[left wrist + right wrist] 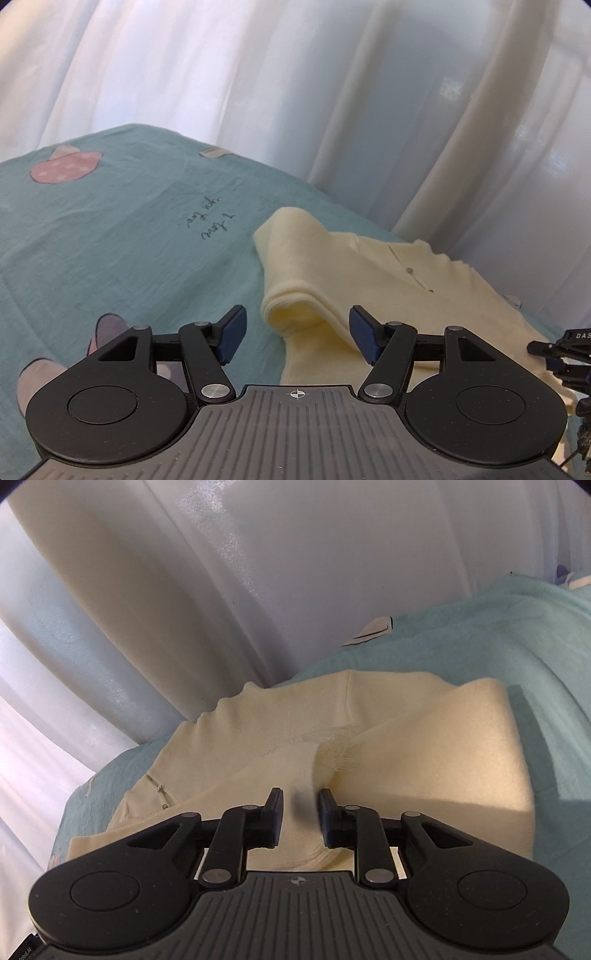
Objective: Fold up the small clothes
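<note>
Cream sweater (406, 768) fabric is bunching between the fingers of the right gripper (300, 818), which is pinching a fold of it with only a narrow gap. The left gripper (295, 332) is hanging wide open and holding nothing, with a rolled sleeve (295, 291) lying just ahead between its fingertips. Beyond both, the sweater is spreading over a teal bedsheet (129, 229), and pale curtains (258, 92) are hanging farthest back.
</note>
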### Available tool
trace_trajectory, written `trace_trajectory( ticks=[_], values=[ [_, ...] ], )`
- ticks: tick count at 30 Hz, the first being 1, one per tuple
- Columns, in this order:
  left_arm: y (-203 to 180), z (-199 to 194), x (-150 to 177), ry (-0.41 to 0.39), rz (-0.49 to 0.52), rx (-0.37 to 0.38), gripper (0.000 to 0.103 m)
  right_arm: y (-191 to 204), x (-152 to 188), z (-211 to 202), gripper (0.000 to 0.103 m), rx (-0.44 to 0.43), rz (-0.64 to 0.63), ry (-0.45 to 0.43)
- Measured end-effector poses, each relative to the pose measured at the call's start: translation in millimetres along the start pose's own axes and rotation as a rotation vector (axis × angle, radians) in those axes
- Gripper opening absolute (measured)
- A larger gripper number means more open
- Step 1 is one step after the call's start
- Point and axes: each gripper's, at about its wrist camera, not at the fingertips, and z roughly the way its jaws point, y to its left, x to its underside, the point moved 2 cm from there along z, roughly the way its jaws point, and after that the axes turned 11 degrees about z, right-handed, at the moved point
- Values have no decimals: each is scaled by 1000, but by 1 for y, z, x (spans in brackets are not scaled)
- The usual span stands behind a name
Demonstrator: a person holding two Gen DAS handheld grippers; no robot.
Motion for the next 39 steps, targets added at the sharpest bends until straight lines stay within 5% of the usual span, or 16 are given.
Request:
trace_trajectory(
  ticks=[4, 9, 17, 21, 27, 30, 33, 39],
  values=[
    [-5, 3, -5, -5, 23, 5, 67, 7, 1, 3, 6, 2, -14, -4],
    [-13, 8, -13, -25, 72, -3, 68, 36, 2, -31, 5, 113, -230, -246],
    [-29, 24, -19, 3, 126, 32, 67, 20, -7, -34, 6, 172, -223, -246],
    [-35, 28, -22, 18, 140, 54, 67, 18, -8, -38, 18, 348, -222, -320],
    [-62, 39, -22, 12, 235, 121, 65, 38, 16, -20, 20, 155, -305, -158],
    [-75, 55, -16, 59, 279, 134, 61, 45, 34, 7, 20, 174, -385, -83],
    [-76, 72, -9, 138, 261, 135, 57, 46, 39, 20, 18, 227, -484, -127],
    [-77, 87, -11, 101, 289, 93, 63, 46, 20, 35, 18, 267, -496, -148]
  ],
)
